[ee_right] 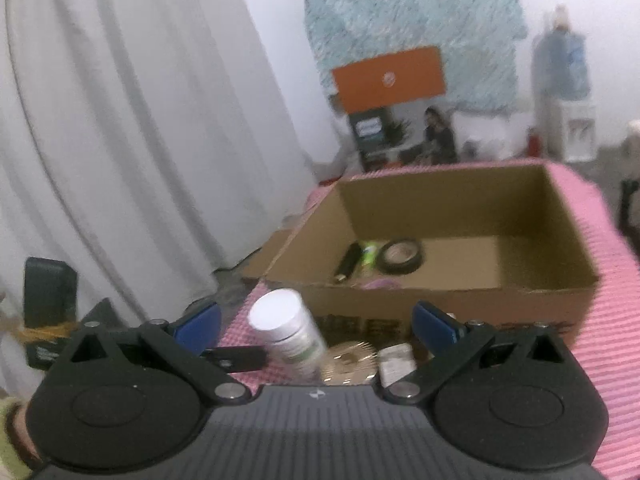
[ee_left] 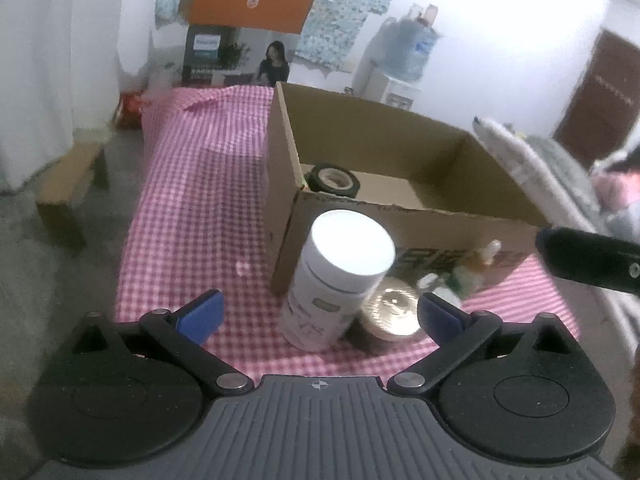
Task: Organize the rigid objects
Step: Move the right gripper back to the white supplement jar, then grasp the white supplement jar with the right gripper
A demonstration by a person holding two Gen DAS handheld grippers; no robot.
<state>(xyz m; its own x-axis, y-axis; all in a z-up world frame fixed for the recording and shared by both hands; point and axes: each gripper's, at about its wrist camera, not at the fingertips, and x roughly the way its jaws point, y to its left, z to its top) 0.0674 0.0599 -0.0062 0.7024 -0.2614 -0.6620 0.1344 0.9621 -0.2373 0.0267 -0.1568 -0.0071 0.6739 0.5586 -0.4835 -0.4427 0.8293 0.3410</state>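
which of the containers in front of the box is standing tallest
The white bottle with the flat white cap, at the left of the group. It rises well above the low gold-lidded jar beside it and the small dropper bottle further right.

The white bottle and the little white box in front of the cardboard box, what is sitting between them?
A round gold-lidded jar sits between the white bottle and the small white box on the checked cloth; the right wrist view shows it best.
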